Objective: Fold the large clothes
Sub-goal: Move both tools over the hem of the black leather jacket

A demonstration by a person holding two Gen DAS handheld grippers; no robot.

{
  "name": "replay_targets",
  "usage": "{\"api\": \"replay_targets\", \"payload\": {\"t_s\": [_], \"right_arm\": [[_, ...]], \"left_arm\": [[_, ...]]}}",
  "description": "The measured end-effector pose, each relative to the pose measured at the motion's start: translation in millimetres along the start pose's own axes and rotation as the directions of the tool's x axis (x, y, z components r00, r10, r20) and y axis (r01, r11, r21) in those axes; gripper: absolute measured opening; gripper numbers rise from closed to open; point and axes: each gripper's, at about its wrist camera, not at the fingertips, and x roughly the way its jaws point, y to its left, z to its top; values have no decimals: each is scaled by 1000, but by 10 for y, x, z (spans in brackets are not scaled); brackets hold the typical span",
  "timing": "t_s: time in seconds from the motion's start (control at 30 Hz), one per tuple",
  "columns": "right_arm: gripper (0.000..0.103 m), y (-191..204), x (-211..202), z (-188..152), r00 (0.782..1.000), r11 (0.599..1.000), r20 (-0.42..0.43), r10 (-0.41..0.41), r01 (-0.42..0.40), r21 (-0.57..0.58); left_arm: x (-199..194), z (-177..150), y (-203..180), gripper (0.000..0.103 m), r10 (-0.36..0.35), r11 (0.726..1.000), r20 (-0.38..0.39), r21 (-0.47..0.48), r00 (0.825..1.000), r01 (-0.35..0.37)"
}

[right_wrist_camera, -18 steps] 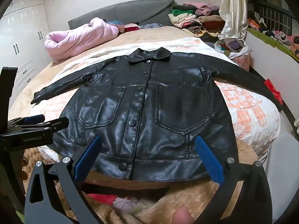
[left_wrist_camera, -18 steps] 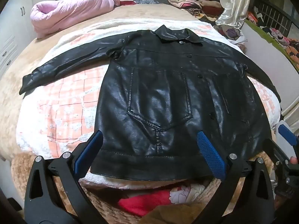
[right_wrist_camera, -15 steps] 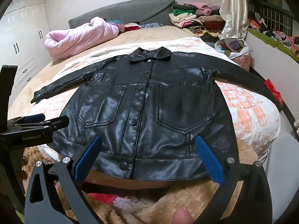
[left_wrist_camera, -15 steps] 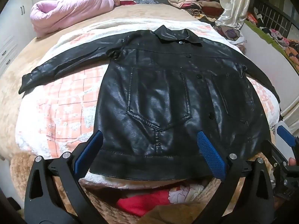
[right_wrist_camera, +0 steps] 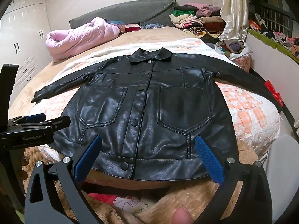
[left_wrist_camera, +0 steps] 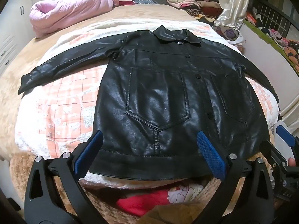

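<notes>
A black leather jacket (left_wrist_camera: 168, 97) lies flat and front-up on a pink-and-white checked blanket (left_wrist_camera: 61, 102) on the bed, buttoned, both sleeves spread out sideways. It also shows in the right wrist view (right_wrist_camera: 149, 115). My left gripper (left_wrist_camera: 149, 155) is open and empty, hovering just short of the jacket's hem on its left half. My right gripper (right_wrist_camera: 147, 156) is open and empty, hovering before the hem on its right half. Each gripper shows at the edge of the other's view.
A pink rolled duvet (right_wrist_camera: 80, 37) lies at the bed's far left. Stacks of folded clothes (right_wrist_camera: 192, 18) sit at the far right by a hanging cream cloth (right_wrist_camera: 233, 13). Red and floral fabric (left_wrist_camera: 149, 199) lies below the bed's near edge. White cabinets (right_wrist_camera: 22, 43) stand at the left.
Both views have shifted very slightly; the grippers stay open and the jacket has not moved.
</notes>
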Motion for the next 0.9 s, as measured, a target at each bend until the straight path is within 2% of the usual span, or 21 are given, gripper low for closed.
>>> {"api": "replay_targets", "payload": {"t_s": [0.9], "right_arm": [[99,-2,-2,6,1000,1000,2,-1,1,8]], "left_arm": [[-20,18,-26,94,-8,1000,1,4,1000,8]]}}
